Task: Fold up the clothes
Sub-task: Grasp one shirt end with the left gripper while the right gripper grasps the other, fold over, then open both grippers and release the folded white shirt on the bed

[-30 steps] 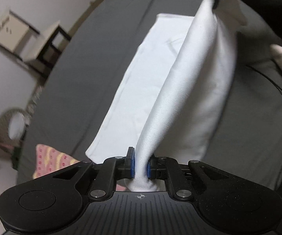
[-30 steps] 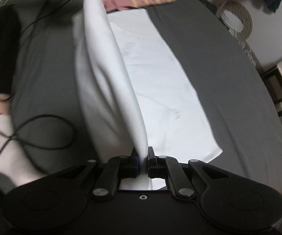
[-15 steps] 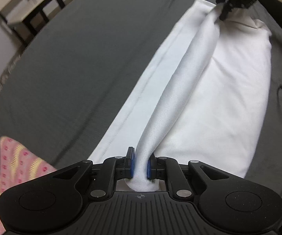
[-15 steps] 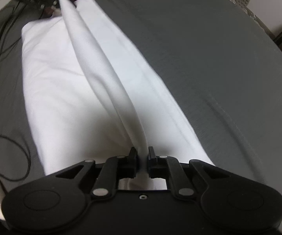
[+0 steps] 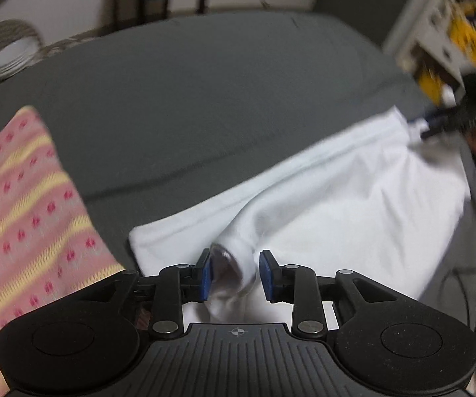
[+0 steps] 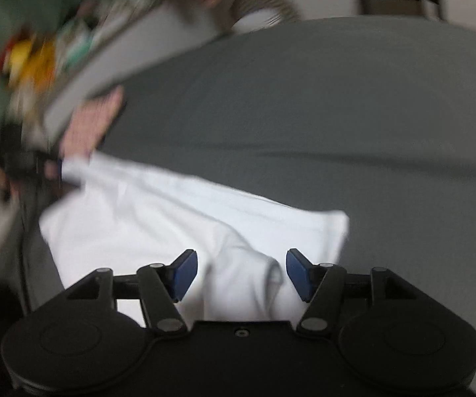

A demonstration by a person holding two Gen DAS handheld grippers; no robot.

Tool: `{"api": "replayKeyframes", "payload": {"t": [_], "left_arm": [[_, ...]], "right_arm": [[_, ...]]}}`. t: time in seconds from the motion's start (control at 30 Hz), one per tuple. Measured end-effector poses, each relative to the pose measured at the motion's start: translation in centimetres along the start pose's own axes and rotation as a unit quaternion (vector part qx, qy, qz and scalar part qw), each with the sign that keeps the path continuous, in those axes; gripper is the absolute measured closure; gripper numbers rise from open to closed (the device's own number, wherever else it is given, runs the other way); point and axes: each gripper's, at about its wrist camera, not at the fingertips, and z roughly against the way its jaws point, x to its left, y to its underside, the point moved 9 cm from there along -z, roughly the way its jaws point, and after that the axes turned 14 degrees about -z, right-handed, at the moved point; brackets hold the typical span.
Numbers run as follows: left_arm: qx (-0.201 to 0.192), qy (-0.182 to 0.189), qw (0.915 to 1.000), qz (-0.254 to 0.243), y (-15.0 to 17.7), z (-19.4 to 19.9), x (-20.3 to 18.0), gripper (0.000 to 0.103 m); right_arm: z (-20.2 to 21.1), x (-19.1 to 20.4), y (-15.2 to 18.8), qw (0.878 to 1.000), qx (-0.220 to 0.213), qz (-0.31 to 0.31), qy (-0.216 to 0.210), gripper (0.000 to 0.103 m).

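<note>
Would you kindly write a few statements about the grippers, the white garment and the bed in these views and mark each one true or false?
1. The left gripper is clamped shut on the white garment. False: its jaws stand apart, with a loose bunch of cloth between them.
2. The right gripper is open. True.
3. The white garment lies on the grey bed cover. True.
4. The pink patterned cloth lies on top of the white garment. False: it lies beside it on the bed cover.
5. The white garment hangs in the air between the grippers. False: it rests on the bed.
</note>
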Motion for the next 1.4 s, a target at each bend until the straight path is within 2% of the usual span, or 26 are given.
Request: {"api": "replayKeyframes", "payload": {"t": [0.03, 0.07, 0.13, 0.2, 0.23, 0.33, 0.47, 0.57, 0.7, 0.73, 0.8, 0.87, 0.93, 1.0, 1.07, 1.1, 1.2, 1.27, 1.33, 1.4], "left_arm": [[-0.014, -0.010, 0.9997, 0.018, -0.2, -0.1, 0.0, 0.074], [-0.028, -0.015, 0.9988, 0.038, 0.0, -0.3, 0.3, 0.074], [-0.055, -0.027, 0.9950, 0.078, 0.4, -0.5, 0.9, 0.074], [-0.066, -0.039, 0.9918, 0.102, 0.7, -0.5, 0.8, 0.075], [-0.067, -0.044, 0.9905, 0.111, 0.8, -0.4, 0.7, 0.086], [-0.071, -0.061, 0.9859, 0.139, 1.1, -0.3, 0.3, 0.093], [-0.077, -0.086, 0.9808, 0.157, 1.5, 0.8, 0.7, 0.095], [-0.080, -0.096, 0.9758, 0.180, 2.0, 1.4, 1.9, 0.095], [-0.076, -0.098, 0.9699, 0.210, 2.0, 0.5, 2.8, 0.094], [-0.077, -0.098, 0.9693, 0.212, 2.0, 0.4, 2.9, 0.094], [-0.077, -0.103, 0.9693, 0.210, 1.9, 0.5, 2.9, 0.087], [-0.076, -0.127, 0.9653, 0.215, 2.3, 1.2, 3.2, 0.064], [-0.076, -0.162, 0.9580, 0.224, 2.9, 2.5, 3.6, 0.046], [-0.110, -0.182, 0.9509, 0.225, 2.9, 4.6, 2.7, 0.043], [-0.143, -0.202, 0.9422, 0.226, 2.9, 6.9, 1.8, 0.043], [-0.160, -0.210, 0.9377, 0.226, 2.8, 8.0, 1.2, 0.043], [-0.207, -0.198, 0.9364, 0.203, 1.9, 8.9, -2.9, 0.035], [-0.222, -0.211, 0.9366, 0.169, 1.3, 8.5, -6.1, 0.026], [-0.220, -0.234, 0.9371, 0.135, 0.8, 7.4, -8.5, 0.026], [-0.214, -0.239, 0.9403, 0.114, 0.5, 5.8, -10.0, 0.026]], "right_arm": [[0.4, -0.7, 0.3, 0.999, -0.019, -0.026, -0.017, 0.049], [0.4, -1.0, 0.6, 0.998, -0.028, -0.040, -0.032, 0.061], [0.5, -1.3, 1.1, 0.996, -0.054, -0.055, -0.049, 0.076], [0.5, -1.3, 1.0, 0.994, -0.074, -0.063, -0.053, 0.084], [0.8, -1.0, 0.9, 0.994, -0.085, -0.059, -0.045, 0.085], [1.7, 0.1, 0.4, 0.992, -0.112, -0.046, -0.023, 0.087], [1.7, 1.6, -1.2, 0.991, -0.131, -0.029, -0.006, 0.088], [0.1, 2.0, -2.6, 0.990, -0.134, -0.035, 0.009, 0.089], [-2.7, 0.1, -2.3, 0.989, -0.118, -0.075, 0.041, 0.089], [-3.2, -0.3, -2.1, 0.988, -0.120, -0.088, 0.043, 0.087], [-3.3, -0.9, -1.8, 0.983, -0.133, -0.122, 0.030, 0.084], [-2.8, -1.1, -1.4, 0.979, -0.147, -0.140, 0.018, 0.075], [-1.8, -1.4, -0.7, 0.975, -0.165, -0.143, 0.028, 0.068], [-0.4, -1.5, 0.5, 0.972, -0.181, -0.149, 0.027, 0.062], [1.4, -1.6, 2.3, 0.967, -0.200, -0.155, 0.031, 0.048], [2.3, -1.5, 3.4, 0.964, -0.211, -0.158, 0.034, 0.046], [3.9, -1.3, 6.8, 0.956, -0.240, -0.161, 0.056, 0.042], [4.5, -1.5, 8.4, 0.948, -0.254, -0.178, 0.069, 0.034], [4.3, -1.6, 9.3, 0.947, -0.242, -0.201, 0.056, 0.031], [3.6, -1.5, 9.8, 0.949, -0.225, -0.215, 0.043, 0.031]]}}
